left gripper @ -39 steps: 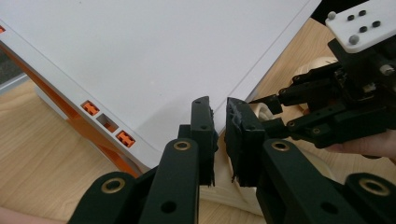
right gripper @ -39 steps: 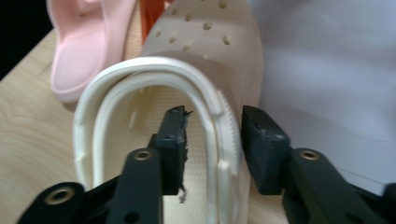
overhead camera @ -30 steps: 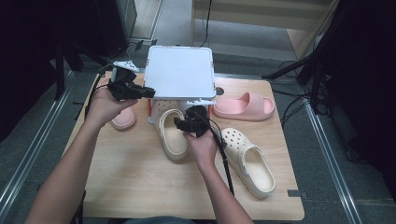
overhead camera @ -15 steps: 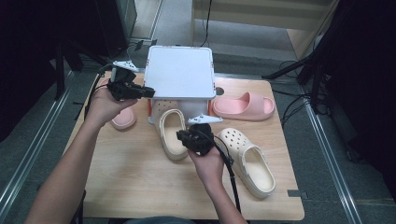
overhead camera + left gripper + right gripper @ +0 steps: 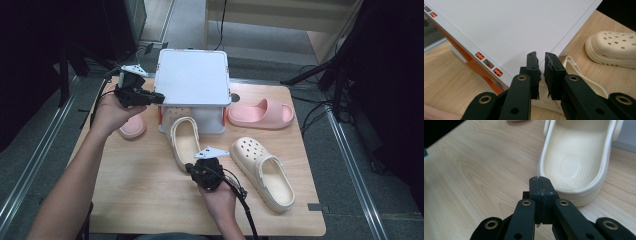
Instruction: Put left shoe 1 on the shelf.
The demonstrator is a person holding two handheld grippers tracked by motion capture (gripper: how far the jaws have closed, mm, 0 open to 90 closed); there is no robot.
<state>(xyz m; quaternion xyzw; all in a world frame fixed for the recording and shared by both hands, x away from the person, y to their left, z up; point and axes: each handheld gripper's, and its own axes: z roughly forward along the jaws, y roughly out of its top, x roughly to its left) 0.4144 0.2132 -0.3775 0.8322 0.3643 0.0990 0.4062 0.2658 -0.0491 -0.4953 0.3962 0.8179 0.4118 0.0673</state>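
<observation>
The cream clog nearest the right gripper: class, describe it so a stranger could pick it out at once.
Start at the white rack at the table's back. A cream clog pokes out from under its front, toe beneath. Unlike the other cream clog, lying clear on the right, it sits partly under the rack.

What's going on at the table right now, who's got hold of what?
A person works two grippers among shoes. The right gripper sits at the heel of a cream clog whose toe lies under the white rack; its jaws have just closed, pressed together with nothing between them. The left gripper is at the rack's left edge, its jaws nearly together. Another cream clog and a pink slide lie apart.
</observation>
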